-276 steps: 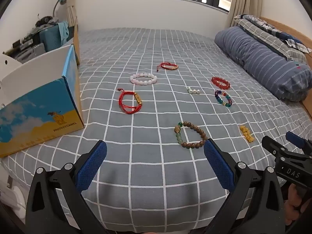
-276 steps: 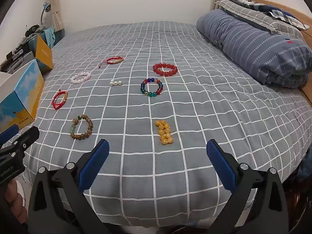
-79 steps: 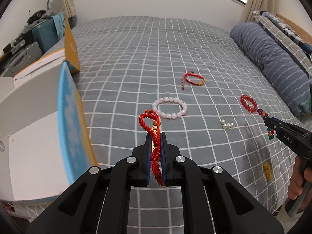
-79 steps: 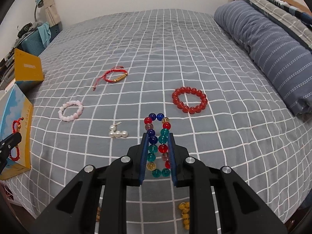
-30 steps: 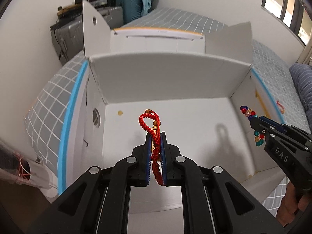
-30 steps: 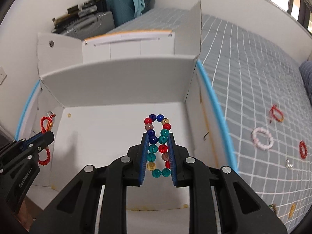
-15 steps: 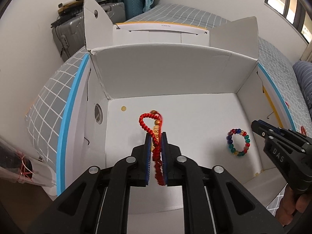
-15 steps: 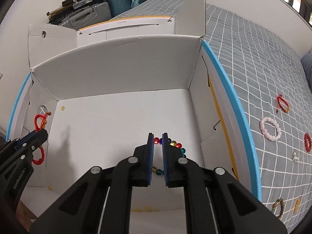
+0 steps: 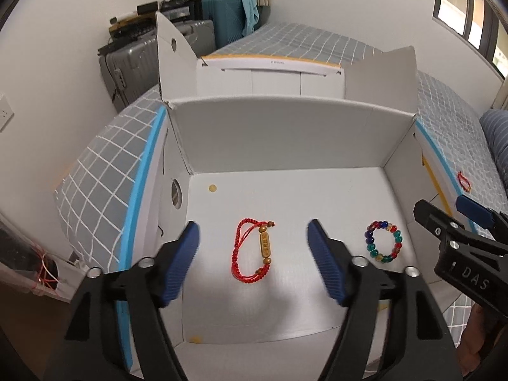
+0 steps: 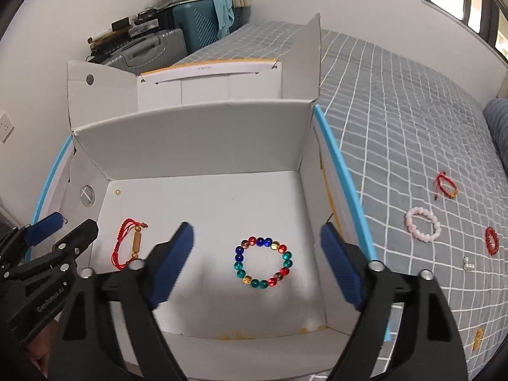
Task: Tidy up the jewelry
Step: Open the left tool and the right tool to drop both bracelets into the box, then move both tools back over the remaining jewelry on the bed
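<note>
Open white cardboard box (image 9: pixel 279 133) on the bed (image 10: pixel 397 101): red cord bracelet (image 9: pixel 252 252) and multicoloured bead bracelet (image 10: pixel 262 262) are lying on its floor, apart. My left hand-held gripper (image 9: pixel 252 258) and right hand-held gripper (image 10: pixel 257 262) are hovering above, jaws just spread, gripping nothing.

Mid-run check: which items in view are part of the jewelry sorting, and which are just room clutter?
Part of the job:
- white box
- red cord bracelet and multicolour bead bracelet, lying in the box
- on the bed: pink bead bracelet, second red cord bracelet, red bead bracelet, pearl piece, yellow bead piece

Just lying about:
- teal suitcase
- grey suitcase
- blue pillow
</note>
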Available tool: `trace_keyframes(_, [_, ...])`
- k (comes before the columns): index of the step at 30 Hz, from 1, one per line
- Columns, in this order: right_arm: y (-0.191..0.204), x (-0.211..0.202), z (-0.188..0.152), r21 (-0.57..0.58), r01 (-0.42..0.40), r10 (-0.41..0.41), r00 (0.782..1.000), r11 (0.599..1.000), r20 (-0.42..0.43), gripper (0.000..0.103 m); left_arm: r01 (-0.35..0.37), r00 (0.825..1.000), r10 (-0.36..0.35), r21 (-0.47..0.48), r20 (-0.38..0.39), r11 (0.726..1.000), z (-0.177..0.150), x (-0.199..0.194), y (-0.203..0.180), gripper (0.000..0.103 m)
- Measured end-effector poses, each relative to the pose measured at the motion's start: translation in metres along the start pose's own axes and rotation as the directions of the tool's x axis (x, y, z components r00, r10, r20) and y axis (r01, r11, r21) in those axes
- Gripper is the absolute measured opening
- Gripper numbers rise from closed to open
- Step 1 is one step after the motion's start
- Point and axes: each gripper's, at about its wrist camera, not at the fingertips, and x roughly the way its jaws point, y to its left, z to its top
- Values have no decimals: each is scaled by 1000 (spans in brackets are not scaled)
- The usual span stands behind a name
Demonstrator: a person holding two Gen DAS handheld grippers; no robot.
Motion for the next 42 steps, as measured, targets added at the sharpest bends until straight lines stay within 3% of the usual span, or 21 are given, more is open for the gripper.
trace_keyframes(2, [-6, -6, -1, 10, 11, -11, 1000, 1000, 14, 93, -1, 1000, 1, 0, 20, 1000, 0, -7, -2, 80])
trace_keyframes(7, [-23, -16, -1, 27, 47, -48, 999, 999, 26, 95, 5, 999, -5, 5, 54, 1000, 1, -19, -11, 97])
trace_keyframes(16, [-94, -40, -13, 122, 117, -124, 991, 986, 53, 95, 58, 995, -62, 46, 78, 997, 5, -31, -53, 97])
trace_keyframes(26, [-199, -66, -36, 230, 220, -236, 971, 948, 42, 95, 162, 982, -174, 154, 68, 975, 8, -33, -158, 97])
trace_keyframes(32, [-257, -72, -51, 301, 246, -262, 965, 922, 14, 95, 204, 974, -220, 229, 47, 952, 8, -27, -230, 97])
trace_keyframes(42, [-322, -59, -71, 329, 292, -304, 953, 898, -15, 95, 252, 967, -252, 300, -41, 920, 7, 22, -331, 97])
